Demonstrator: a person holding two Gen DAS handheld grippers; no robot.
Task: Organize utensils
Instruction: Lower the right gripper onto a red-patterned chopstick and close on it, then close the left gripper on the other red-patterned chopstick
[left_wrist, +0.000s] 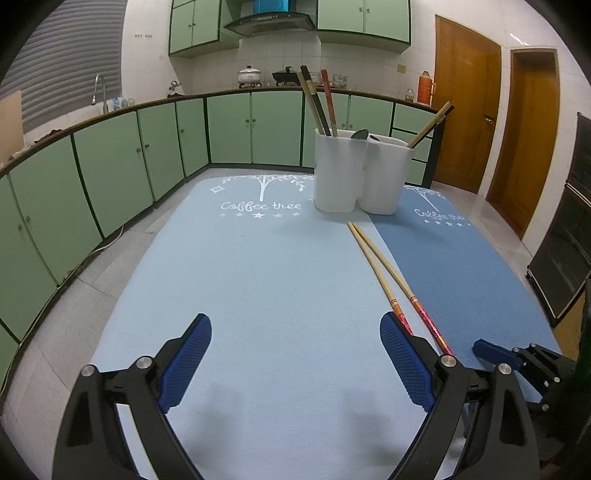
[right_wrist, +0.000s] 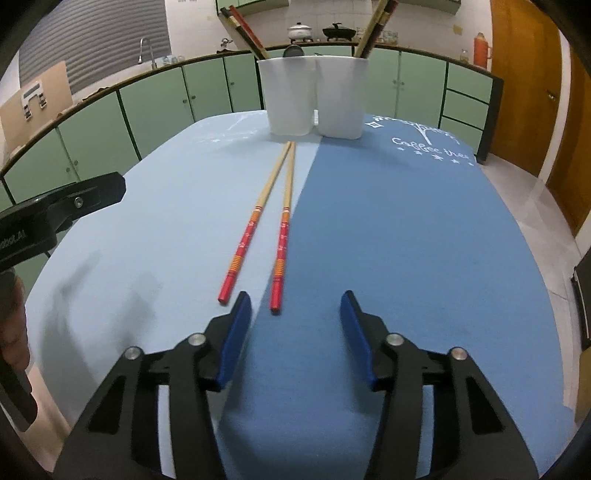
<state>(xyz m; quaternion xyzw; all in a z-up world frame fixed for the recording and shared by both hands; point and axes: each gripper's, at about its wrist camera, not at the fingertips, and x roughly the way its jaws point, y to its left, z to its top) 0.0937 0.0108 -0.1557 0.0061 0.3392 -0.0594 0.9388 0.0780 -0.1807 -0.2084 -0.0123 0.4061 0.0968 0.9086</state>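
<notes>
Currently, right tool: the right gripper (right_wrist: 295, 314) hovers low over the table, its blue-padded jaws spread wide and holding nothing.
Left tool: the left gripper (left_wrist: 295, 354) likewise stands spread and empty over the pale mat.
Task item: a pair of bamboo chopsticks with red patterned handles (right_wrist: 275, 218) lies flat just ahead of the right tool, the handle ends nearest it. One handle tip sits just beyond the left pad; the other falls roughly in line with the gap. The sticks run away toward the holder and converge at their far tips.
Holder: a white plastic two-compartment utensil holder (right_wrist: 314, 96) stands farther ahead, past the chopstick tips, already carrying other chopsticks and a dark spoon.
Surface: the light blue felt mat (right_wrist: 166, 206) meets the darker blue felt mat (right_wrist: 406, 229) directly ahead of the right tool; the right-hand stick lies along that seam.
Risk, grasp: the handles lie apart, so a closing pinch may catch one stick and push the other aside.
Risk, roll: round sticks could roll on the felt if nudged by a pad.
Risk, insertion: angled chopsticks already in the holder may block entry.
Writing: "Coffee tree" in white script under a tree motif on both mats; partial lettering on the left tool's body is unreadable.
</notes>
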